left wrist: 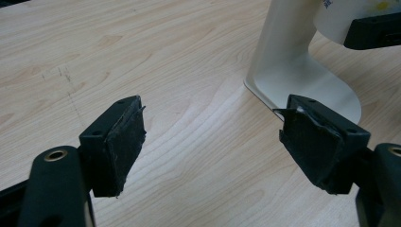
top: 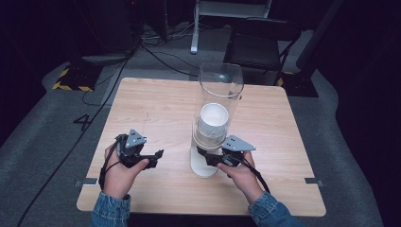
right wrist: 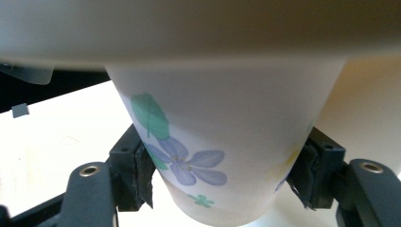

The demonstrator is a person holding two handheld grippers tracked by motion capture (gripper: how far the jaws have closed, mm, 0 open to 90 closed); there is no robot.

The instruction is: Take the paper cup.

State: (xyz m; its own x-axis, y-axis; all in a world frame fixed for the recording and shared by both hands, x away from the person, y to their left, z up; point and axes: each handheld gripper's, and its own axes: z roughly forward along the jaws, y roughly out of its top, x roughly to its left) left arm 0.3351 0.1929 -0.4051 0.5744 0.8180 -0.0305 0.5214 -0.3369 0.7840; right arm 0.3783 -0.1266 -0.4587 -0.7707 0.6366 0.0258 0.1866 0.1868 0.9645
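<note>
The right tongs [right wrist: 222, 175] pinch the flowered paper cup [right wrist: 222, 142] hanging from the bottom of the clear dispenser tube [top: 220, 90], near the table [top: 156, 104] centre. At nine o'clock from the dispenser's white base [left wrist: 293, 71], the left tongs [left wrist: 213, 142] stand spread, holding nothing.

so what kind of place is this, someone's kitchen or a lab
Most likely a lab or recording studio, not a kitchen: a bare wooden table stands on grey carpet with yellow-black hazard tape, loose cables cross the floor, and dark equipment stands ring the table.
</note>
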